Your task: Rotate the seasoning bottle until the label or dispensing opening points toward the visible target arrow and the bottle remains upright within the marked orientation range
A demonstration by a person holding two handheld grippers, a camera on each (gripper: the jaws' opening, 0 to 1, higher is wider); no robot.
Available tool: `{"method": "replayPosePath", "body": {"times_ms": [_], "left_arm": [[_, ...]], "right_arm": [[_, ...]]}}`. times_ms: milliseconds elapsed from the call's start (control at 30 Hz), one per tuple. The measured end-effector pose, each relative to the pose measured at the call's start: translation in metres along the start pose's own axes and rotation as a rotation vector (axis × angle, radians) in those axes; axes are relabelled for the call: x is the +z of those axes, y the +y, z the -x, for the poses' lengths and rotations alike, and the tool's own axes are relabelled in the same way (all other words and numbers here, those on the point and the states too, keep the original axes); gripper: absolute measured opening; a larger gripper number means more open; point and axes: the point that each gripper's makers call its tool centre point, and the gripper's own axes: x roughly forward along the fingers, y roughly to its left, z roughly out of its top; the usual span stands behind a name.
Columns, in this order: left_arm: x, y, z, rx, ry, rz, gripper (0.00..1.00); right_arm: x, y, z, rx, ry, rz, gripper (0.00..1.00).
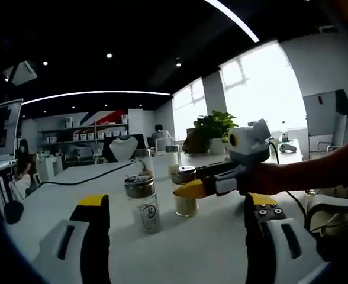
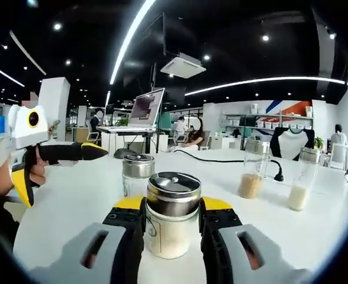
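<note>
Left gripper (image 1: 177, 228): released, jaws spread wide and holding nothing; I keep it low on the white table (image 1: 61, 192), clear of the bottles.
Dark-filled glass jar with metal lid (image 1: 143, 202): stands upright, just beside my target; I must not knock it.
Seasoning bottle, clear glass with pale powder and chrome cap (image 2: 171, 222): upright on the table between my right jaws.
Right gripper (image 2: 171, 228): grasping the seasoning bottle; I'd twist slowly about its vertical axis, keeping it level.
Arrow: I can't find it.
</note>
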Motion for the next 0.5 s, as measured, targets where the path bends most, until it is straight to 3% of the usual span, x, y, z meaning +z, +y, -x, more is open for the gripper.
{"method": "replayPosePath", "body": {"times_ms": [200, 267, 500], "left_arm": [[0.000, 0.000, 0.000, 0.001, 0.000, 0.000, 1.00], [0.000, 0.001, 0.000, 0.002, -0.001, 0.002, 1.00], [0.001, 0.004, 0.002, 0.007, -0.004, 0.007, 1.00]], "right_arm": [[-0.004, 0.000, -0.001, -0.008, 0.026, 0.026, 0.37], [0.003, -0.001, 0.000, -0.009, 0.003, 0.025, 0.45], [0.038, -0.001, 0.006, -0.021, -0.058, 0.029, 0.50]]}}
